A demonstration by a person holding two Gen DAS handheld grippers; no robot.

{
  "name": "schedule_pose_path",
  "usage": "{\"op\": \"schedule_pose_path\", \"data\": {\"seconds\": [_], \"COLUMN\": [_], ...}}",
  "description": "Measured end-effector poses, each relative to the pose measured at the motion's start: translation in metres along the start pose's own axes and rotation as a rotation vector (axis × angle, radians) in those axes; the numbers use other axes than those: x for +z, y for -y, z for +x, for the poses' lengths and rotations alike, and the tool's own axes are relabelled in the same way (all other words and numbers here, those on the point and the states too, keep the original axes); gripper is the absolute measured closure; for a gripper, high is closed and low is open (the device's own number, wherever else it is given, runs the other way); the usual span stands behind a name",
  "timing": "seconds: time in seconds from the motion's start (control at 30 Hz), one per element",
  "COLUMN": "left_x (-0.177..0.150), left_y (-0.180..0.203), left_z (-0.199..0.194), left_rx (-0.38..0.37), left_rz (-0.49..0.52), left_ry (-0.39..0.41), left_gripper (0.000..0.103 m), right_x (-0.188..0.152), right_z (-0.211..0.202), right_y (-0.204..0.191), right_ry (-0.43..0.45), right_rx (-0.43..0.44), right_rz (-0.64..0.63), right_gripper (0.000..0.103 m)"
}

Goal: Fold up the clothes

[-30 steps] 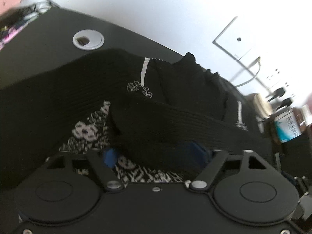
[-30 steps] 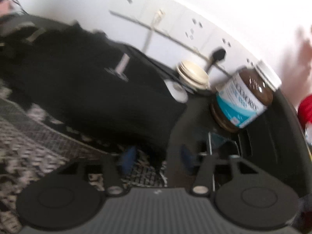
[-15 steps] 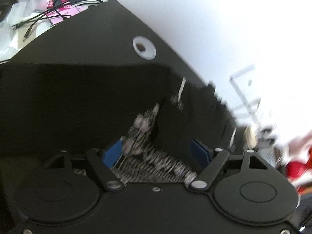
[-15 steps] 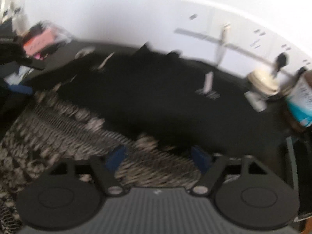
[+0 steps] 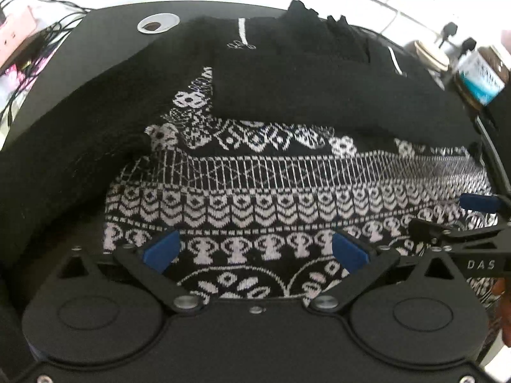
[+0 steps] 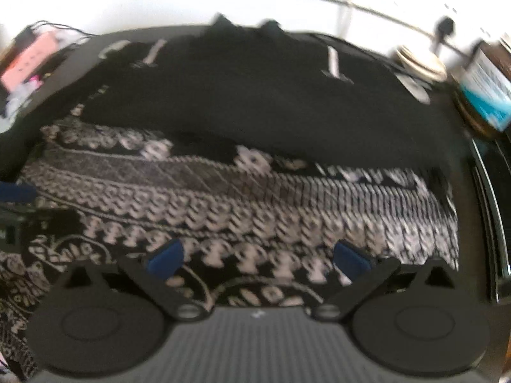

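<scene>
The sweater (image 5: 287, 191) under me is knitted wool-like cloth, matt and nubbly, with white patterns worked into black yarn; its plain black part (image 5: 319, 89) shows fine ribbing and a soft, fuzzy face. My left gripper (image 5: 255, 250) looks like matt black plastic with bright metal pivot screws, and its fingertips (image 5: 161, 250) wear smooth blue pads. My right gripper (image 6: 258, 257) is the same matt plastic, with a ridged grey panel on its body. The table (image 5: 105, 38) is smooth, dark and faintly sheened, with a shiny metal cable grommet (image 5: 158, 23) set in it. The jar (image 5: 482, 73) is glossy brown, glass or clear plastic I cannot tell, with a slick paper label.
</scene>
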State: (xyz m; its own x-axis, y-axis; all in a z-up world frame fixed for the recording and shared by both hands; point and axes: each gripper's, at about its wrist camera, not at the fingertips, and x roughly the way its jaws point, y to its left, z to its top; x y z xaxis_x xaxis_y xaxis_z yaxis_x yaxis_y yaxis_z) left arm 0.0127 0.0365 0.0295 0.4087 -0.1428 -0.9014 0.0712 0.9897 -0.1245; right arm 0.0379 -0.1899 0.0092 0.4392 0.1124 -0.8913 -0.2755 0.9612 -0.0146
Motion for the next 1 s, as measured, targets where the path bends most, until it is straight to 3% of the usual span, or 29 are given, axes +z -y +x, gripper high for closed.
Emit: {"op": "schedule_pose_path", "data": {"seconds": [0.27, 1.0], "left_x": [-0.013, -0.044], "left_y": [0.021, 0.007], "left_z": [0.009, -0.006], "left_rx": [0.093, 0.048], "left_rz": [0.142, 0.224], "left_ry": [-0.022, 0.008], "left_gripper": [0.000, 0.000], "right_x": [-0.025, -0.039], "right_z": [-0.005, -0.012], "right_y": [-0.001, -0.008], "right_ry": [0.037, 0.065], "right_rx": [-0.028, -0.081], "right_rz": [0.075, 0.146], "right_gripper": [0.001, 0.001]}}
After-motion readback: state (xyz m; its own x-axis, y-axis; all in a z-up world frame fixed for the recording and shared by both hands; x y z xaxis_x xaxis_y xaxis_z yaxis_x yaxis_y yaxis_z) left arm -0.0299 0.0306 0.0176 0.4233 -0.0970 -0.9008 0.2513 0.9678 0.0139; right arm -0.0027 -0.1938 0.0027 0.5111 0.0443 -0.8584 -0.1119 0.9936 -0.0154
